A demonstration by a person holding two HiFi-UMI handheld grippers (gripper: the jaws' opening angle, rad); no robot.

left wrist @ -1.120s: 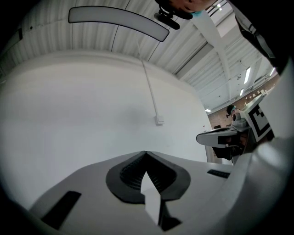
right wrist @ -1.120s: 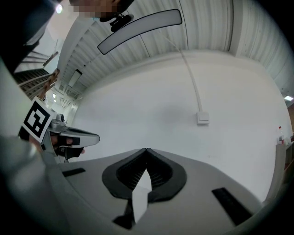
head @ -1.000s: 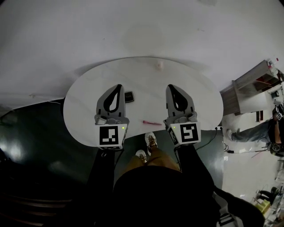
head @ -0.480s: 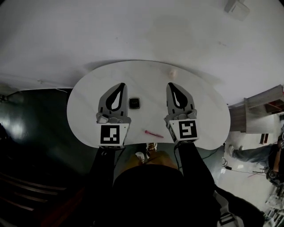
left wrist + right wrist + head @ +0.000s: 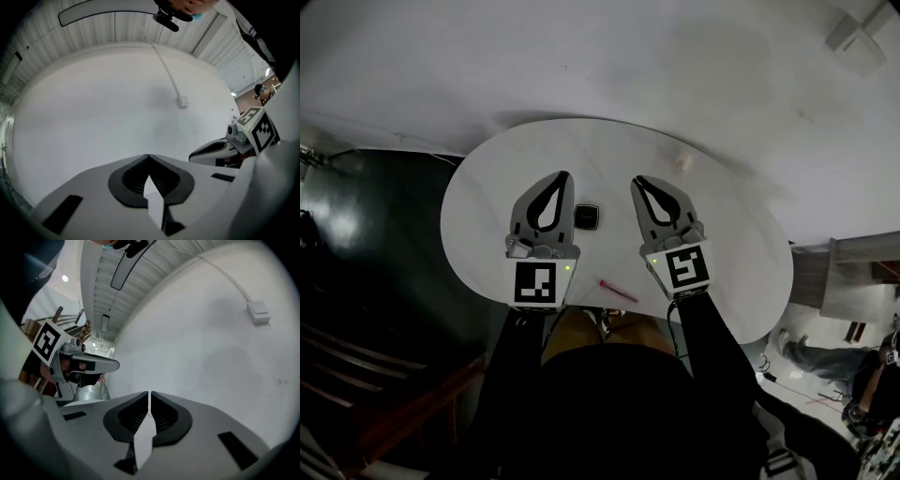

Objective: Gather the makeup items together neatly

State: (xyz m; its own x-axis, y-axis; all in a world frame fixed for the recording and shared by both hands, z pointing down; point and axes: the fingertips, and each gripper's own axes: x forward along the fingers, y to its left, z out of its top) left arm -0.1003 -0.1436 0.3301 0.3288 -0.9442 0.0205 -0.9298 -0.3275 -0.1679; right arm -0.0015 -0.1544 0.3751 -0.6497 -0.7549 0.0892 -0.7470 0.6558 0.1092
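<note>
Here the left gripper and right gripper, jaws together and empty, flank the black compact on the white table, while the pink pencil, nearer the person than the compact, seems light, stiff and prone to roll, best pinched mid-shaft.

A compact lies between the two sets of jaws. Ahead is open table. A small item sits beyond the right jaws.
</note>
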